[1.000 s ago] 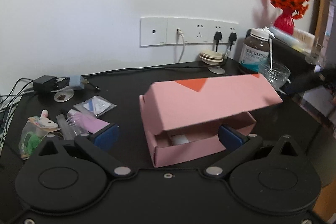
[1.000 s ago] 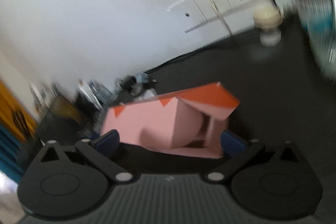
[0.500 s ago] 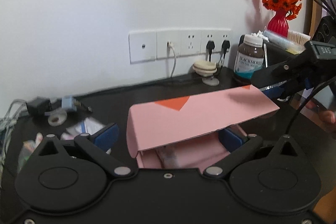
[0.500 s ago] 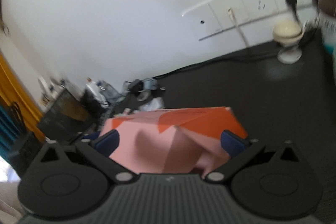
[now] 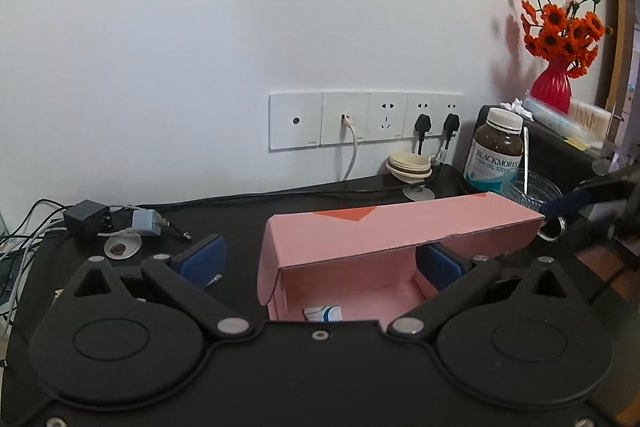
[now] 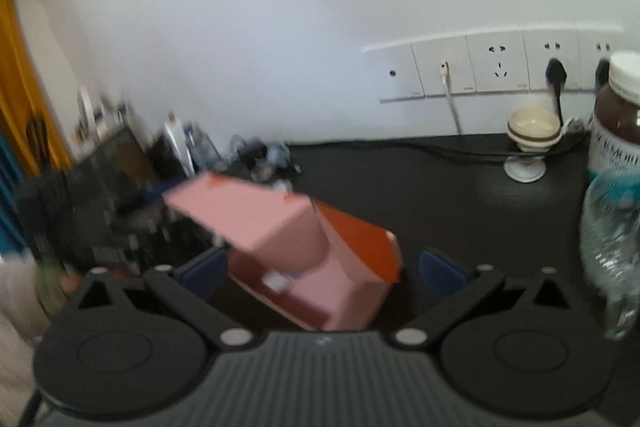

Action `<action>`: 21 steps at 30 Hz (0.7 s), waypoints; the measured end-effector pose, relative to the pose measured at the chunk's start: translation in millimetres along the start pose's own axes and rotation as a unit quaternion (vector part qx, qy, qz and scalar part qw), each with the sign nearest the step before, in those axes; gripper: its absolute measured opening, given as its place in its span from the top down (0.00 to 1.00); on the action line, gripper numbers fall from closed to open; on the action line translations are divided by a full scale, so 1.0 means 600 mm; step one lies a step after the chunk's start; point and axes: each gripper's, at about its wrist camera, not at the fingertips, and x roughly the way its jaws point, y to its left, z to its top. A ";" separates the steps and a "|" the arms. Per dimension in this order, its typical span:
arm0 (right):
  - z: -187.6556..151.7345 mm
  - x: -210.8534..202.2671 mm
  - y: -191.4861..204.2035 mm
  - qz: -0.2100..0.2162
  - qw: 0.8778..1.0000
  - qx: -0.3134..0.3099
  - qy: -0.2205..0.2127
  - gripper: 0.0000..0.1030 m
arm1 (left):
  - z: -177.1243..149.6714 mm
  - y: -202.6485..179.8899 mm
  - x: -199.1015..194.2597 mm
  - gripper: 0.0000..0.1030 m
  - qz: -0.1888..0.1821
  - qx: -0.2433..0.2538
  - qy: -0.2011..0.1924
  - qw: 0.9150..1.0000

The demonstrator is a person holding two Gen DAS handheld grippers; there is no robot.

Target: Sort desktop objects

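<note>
Pink cardboard box [image 5: 360, 259] on the black desk [image 5: 240, 219], lid half raised, orange triangle on top. Inside, a small white-and-blue packet [image 5: 322, 313] lying flat on the floor.

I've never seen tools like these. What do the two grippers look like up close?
Both are matte black with two round discs, silver rivets and linkage bars leading to blue finger pads. The left gripper has a smooth body; the right gripper has a grey ribbed one.

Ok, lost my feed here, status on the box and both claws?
Left claw open, box in front. Right claw open, box end between fingers. Lid half raised, packet inside. Glass bowl close by.
</note>
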 end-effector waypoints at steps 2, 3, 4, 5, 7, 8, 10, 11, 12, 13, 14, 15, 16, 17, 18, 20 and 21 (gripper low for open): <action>-0.005 0.010 0.011 -0.014 0.999 -0.031 0.012 0.01 | 0.002 -0.002 0.001 0.00 0.000 0.001 0.000 1.000; -0.007 0.019 0.017 -0.015 0.999 -0.042 0.016 0.01 | 0.002 -0.002 0.002 0.00 -0.001 0.002 0.001 1.000; -0.009 0.027 0.023 -0.017 0.998 -0.053 0.020 0.01 | 0.002 -0.002 0.002 0.00 -0.001 0.002 0.002 1.000; -0.010 0.037 0.029 -0.016 0.998 -0.063 0.022 0.01 | 0.002 -0.003 0.003 0.00 -0.003 0.003 0.003 1.000; -0.010 0.055 0.042 -0.009 0.997 -0.077 0.024 0.01 | 0.003 -0.004 0.005 0.00 -0.005 0.003 0.005 1.000; -0.009 0.064 0.047 -0.004 0.996 -0.080 0.025 0.01 | 0.003 -0.004 0.006 0.00 -0.007 0.003 0.006 1.000; -0.004 0.077 0.056 0.010 0.996 -0.083 0.027 0.01 | 0.003 -0.004 0.007 0.00 -0.011 0.002 0.008 1.000; -0.003 0.082 0.060 0.015 0.996 -0.085 0.028 0.01 | 0.002 -0.004 0.007 0.00 -0.014 0.001 0.009 1.000; -0.002 0.085 0.064 0.017 0.996 -0.088 0.029 0.01 | 0.002 -0.005 0.007 0.00 -0.017 0.002 0.010 1.000; -0.001 0.088 0.068 0.018 0.995 -0.091 0.030 0.01 | 0.001 -0.006 0.007 0.00 -0.019 0.003 0.010 1.000; 0.000 0.090 0.071 0.019 0.995 -0.093 0.031 0.01 | 0.001 -0.007 0.007 0.00 -0.021 0.005 0.011 1.000; -0.001 0.090 0.073 0.020 0.995 -0.094 0.030 0.01 | 0.001 -0.008 0.008 0.00 -0.021 0.007 0.012 1.000; -0.002 0.090 0.074 0.022 0.995 -0.092 0.029 0.01 | 0.000 -0.008 0.008 0.00 -0.020 0.008 0.012 1.000; -0.002 0.090 0.076 0.023 0.995 -0.090 0.029 0.01 | -0.001 -0.009 0.008 0.00 -0.019 0.009 0.013 1.000; -0.003 0.089 0.077 0.022 0.996 -0.088 0.028 0.01 | -0.002 -0.009 0.008 0.00 -0.019 0.009 0.013 1.000; -0.006 0.089 0.080 0.021 0.996 -0.084 0.025 0.01 | -0.004 -0.009 0.008 0.00 -0.018 0.010 0.015 1.000; -0.009 0.090 0.081 0.022 0.996 -0.081 0.022 0.01 | -0.005 -0.009 0.008 0.00 -0.017 0.011 0.015 1.000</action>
